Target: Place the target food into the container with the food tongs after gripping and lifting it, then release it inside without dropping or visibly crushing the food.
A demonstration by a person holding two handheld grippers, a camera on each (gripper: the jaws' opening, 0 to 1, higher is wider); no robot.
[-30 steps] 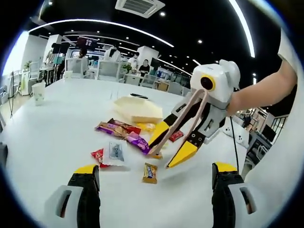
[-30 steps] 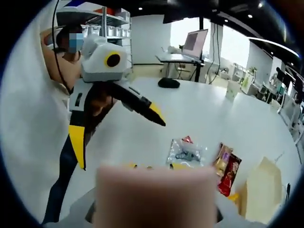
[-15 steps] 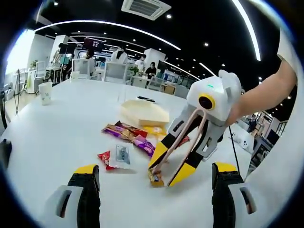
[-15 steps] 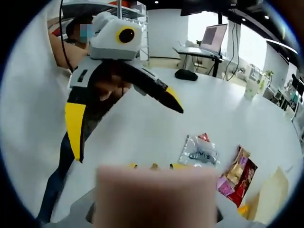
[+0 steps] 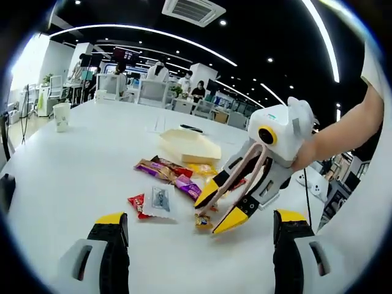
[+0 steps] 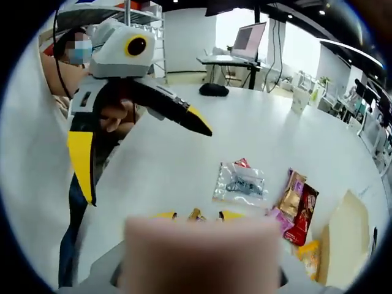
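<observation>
- You had the right gripper closed on the food tongs, their tips pinching a small gold-wrapped snack just off the table, apparently lifted.
- The cream container sat beyond the other snack packets, well apart.
- Your left gripper hung wide open, idle.

Small gold candy pinched between pink tongs tips, near snack pile. Tan flat container lies behind pile, well apart from candy.
</observation>
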